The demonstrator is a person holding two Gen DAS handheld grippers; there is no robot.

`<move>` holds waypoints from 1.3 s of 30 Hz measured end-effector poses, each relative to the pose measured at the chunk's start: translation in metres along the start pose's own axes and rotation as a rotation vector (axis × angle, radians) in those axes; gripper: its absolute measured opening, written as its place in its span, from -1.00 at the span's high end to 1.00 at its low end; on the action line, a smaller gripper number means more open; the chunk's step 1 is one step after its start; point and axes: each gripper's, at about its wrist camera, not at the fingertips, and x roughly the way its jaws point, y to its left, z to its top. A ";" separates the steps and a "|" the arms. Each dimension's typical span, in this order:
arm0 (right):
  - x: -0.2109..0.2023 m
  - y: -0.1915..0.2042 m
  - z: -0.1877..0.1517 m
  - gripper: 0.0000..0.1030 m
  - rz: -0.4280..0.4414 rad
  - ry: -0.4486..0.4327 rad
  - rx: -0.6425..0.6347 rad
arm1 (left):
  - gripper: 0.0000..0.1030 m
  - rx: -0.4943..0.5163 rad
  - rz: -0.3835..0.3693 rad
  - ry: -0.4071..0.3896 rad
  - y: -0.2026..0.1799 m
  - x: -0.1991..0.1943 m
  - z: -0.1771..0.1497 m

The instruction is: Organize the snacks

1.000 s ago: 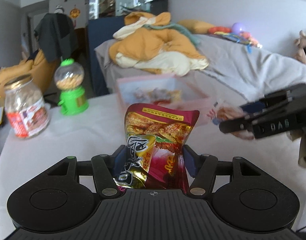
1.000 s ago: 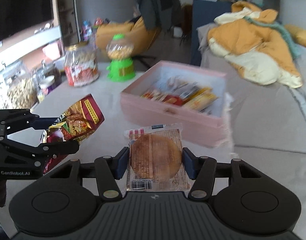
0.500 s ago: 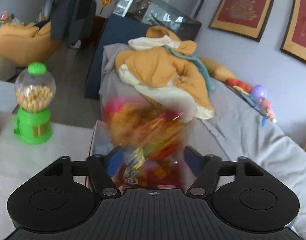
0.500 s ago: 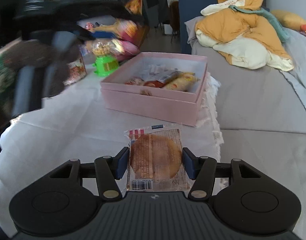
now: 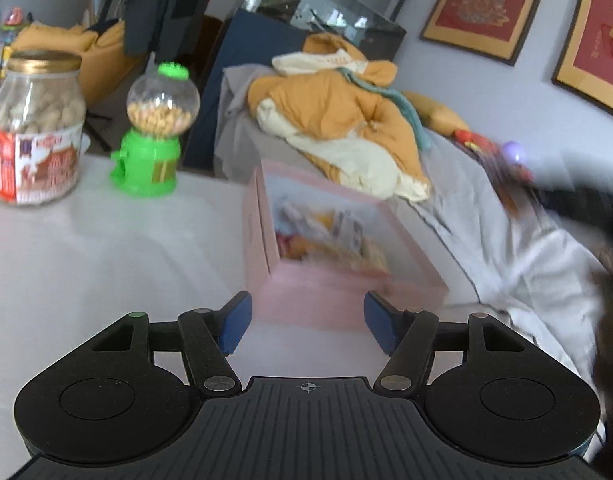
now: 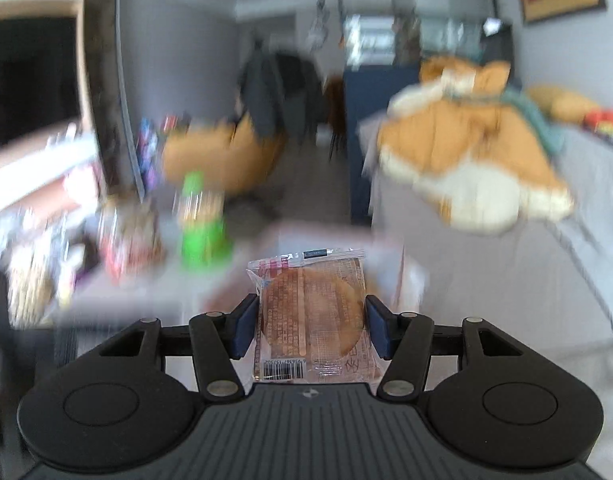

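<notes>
Left claw [image 5: 306, 320] gaping, holding nothing, facing the pink snack box [image 5: 338, 280] on the counter [image 5: 106, 248]. Right claw [image 6: 310, 324] clenching a wrapped biscuit [image 6: 312, 316].

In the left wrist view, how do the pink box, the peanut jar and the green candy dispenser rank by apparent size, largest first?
1. Pink box, though it is nearest.
2. Peanut jar.
3. Green candy dispenser, only slightly smaller than the jar, so this order is unsure.

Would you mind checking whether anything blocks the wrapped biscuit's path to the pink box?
Nothing visible does: the right gripper holds the wrapped biscuit, and the pink box beyond it looks open-topped, though the view is blurred.
</notes>
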 end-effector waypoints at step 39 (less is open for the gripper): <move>0.043 0.034 -0.154 -1.00 -0.210 0.225 0.053 | -0.43 0.227 0.388 0.065 -0.039 0.000 -0.085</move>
